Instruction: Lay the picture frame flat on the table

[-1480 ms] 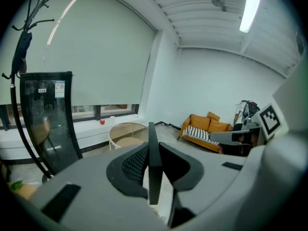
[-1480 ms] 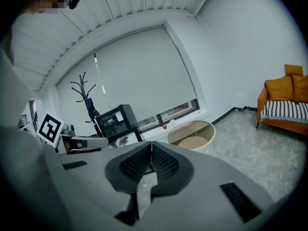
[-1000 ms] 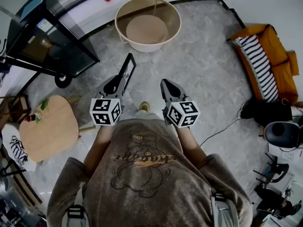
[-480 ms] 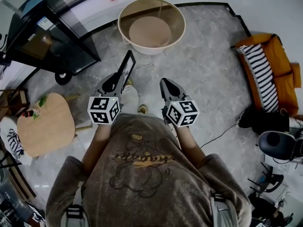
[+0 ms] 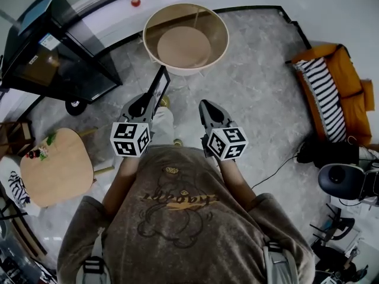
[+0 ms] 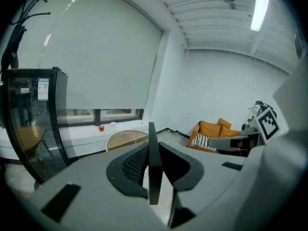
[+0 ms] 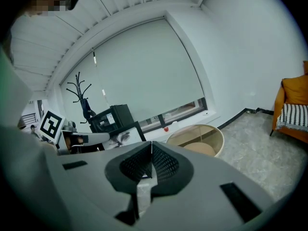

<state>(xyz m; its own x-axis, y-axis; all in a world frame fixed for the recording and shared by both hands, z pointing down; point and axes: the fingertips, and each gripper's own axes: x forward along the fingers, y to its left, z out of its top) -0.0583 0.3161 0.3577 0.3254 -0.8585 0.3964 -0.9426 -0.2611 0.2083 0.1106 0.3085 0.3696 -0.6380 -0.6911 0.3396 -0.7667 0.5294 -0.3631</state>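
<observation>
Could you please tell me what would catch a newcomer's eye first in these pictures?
The black picture frame stands out first, clamped edge-on in the left gripper and held upright above the grey stone floor. Just ahead of it sits a round beige table. At the far right is an orange sofa with a striped cushion.

A black glass-fronted cabinet [image 5: 53, 52] on wheels stands at the upper left of the grey marble floor [image 5: 254, 81]. An orange sofa [image 5: 349, 76] with a striped cushion [image 5: 323, 84] sits at the right. A small wooden desk [image 5: 59, 170] at the left carries a little plant [image 5: 42, 149].
</observation>
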